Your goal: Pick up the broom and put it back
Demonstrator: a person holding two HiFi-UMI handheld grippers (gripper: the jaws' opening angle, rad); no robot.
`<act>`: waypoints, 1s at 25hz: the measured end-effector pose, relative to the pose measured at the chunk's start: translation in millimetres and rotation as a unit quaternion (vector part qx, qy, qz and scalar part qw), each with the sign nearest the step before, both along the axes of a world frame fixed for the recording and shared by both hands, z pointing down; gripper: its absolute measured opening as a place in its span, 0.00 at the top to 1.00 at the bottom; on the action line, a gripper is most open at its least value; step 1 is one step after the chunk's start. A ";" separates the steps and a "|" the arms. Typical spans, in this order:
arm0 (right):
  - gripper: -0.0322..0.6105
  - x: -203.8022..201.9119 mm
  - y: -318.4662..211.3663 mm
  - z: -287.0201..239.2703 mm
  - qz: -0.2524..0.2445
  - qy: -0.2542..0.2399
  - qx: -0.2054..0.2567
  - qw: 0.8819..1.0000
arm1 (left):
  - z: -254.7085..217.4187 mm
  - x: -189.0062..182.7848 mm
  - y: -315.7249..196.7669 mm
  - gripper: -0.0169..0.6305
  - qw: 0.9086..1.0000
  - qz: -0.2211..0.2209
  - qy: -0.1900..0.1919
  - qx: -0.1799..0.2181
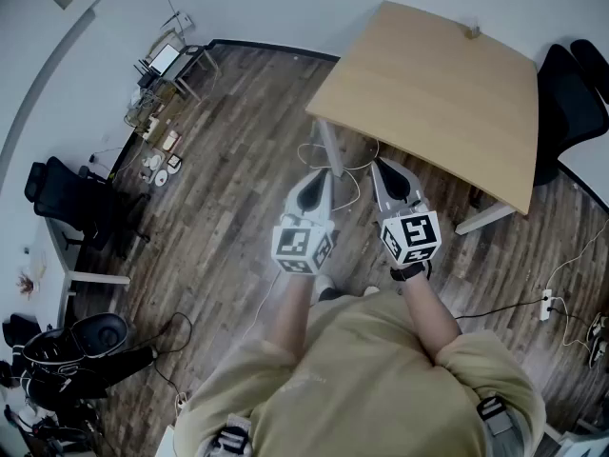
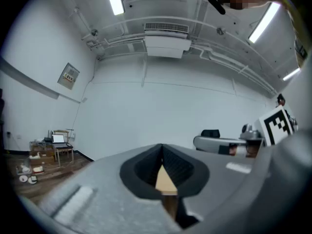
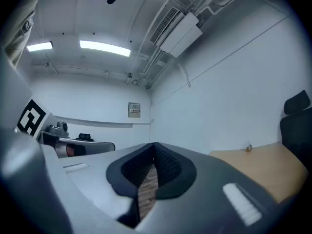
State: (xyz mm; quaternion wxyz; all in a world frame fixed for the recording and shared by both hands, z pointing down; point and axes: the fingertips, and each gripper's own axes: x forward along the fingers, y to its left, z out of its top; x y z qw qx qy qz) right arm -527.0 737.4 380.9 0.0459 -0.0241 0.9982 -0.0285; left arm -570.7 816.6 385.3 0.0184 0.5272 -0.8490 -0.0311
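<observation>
- Far left, a black chair (image 1: 81, 203) stands on the wood floor (image 1: 228, 150).
- Centre stage, the left gripper (image 1: 321, 175) is held level, its fingers (image 2: 183, 168) closed together with nothing between them.
- Just beside it, the right gripper (image 1: 378, 166) is level too, its fingers (image 3: 170, 167) pressed together and empty.
- Both point at the wooden table (image 1: 438, 84), tips near its edge.
- The broom I can't pick out anywhere, possibly outside these views.
</observation>
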 end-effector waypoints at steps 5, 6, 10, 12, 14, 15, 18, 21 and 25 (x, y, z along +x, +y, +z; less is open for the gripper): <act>0.94 25.7 -23.7 1.4 0.016 -0.019 -0.038 0.999 | 11.2 21.7 -6.6 0.97 0.999 -0.011 -0.010 -0.029; 0.94 28.3 -26.0 1.8 0.016 -0.021 -0.039 0.999 | 14.1 25.0 -6.6 0.97 0.999 -0.012 -0.011 -0.033; 0.94 25.2 -12.3 4.2 -0.036 -0.039 -0.045 0.998 | 16.6 34.9 -6.6 0.97 1.000 0.002 -0.015 -0.026; 0.95 21.1 -5.3 6.8 -0.054 -0.042 -0.044 0.997 | 18.0 32.7 -7.9 0.97 1.000 0.001 -0.018 -0.023; 0.96 13.6 -5.0 12.0 -0.053 -0.036 -0.044 0.997 | 22.6 24.0 -9.0 0.97 1.000 -0.004 -0.018 -0.022; 0.96 7.3 -4.4 16.3 -0.052 -0.029 -0.045 0.997 | 26.3 17.1 -8.2 0.97 1.000 -0.005 -0.014 -0.023; 0.96 -24.0 3.3 35.5 -0.059 0.012 -0.053 0.997 | 38.7 -13.2 -2.3 0.97 1.000 -0.003 0.005 -0.023; 0.96 -60.2 2.2 45.6 -0.051 0.031 -0.057 0.997 | 42.7 -51.8 -4.4 0.97 1.000 0.004 0.016 -0.019; 0.96 -118.1 1.9 36.8 -0.045 0.035 -0.042 0.997 | 35.9 -111.1 -12.1 0.97 1.000 0.016 0.018 -0.020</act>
